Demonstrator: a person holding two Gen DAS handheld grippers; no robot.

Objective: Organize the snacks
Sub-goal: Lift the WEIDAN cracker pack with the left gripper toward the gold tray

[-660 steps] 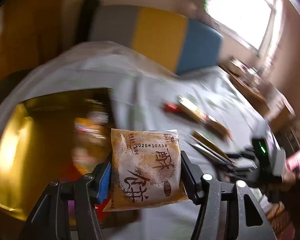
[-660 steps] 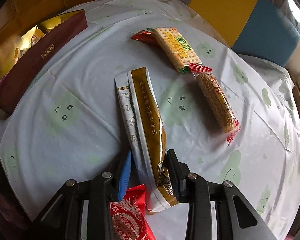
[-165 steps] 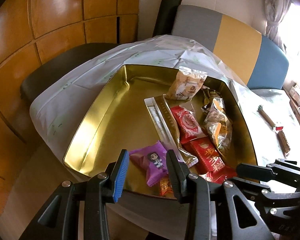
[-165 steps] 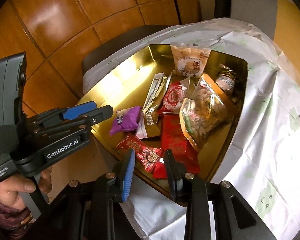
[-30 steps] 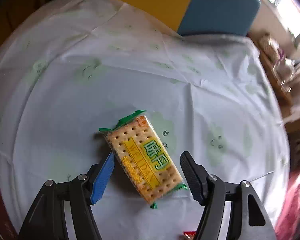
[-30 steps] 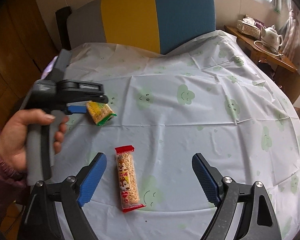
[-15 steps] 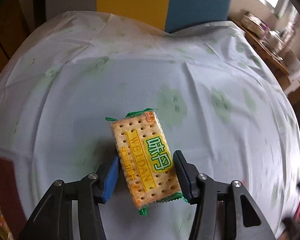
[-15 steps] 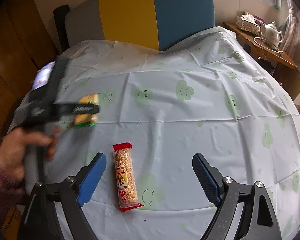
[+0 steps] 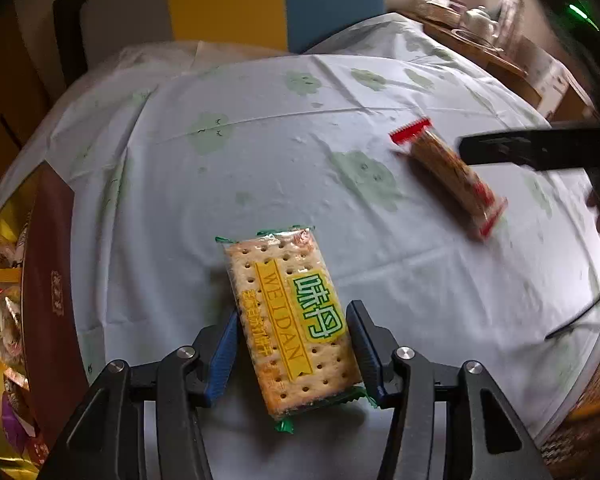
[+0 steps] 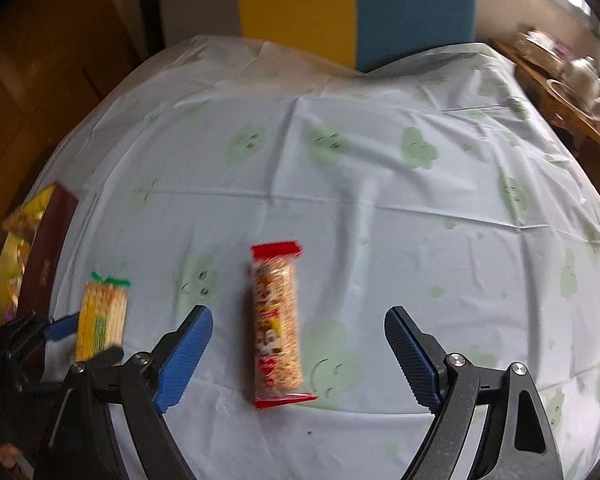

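The cracker packet point(image 9: 294, 322) is clamped in the left gripper point(image 9: 292, 344); the right gripper point(image 10: 298, 356) gapes wide around the untouched cereal bar point(image 10: 277, 326).

snack box point(image 9: 4, 320) cut off, teapot point(image 10: 584, 68) blurred

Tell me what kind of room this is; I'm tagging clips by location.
Probably a home dining area: a round table under a smiley-print tablecloth, a colour-block chair behind it, and a wooden sideboard with a teapot.
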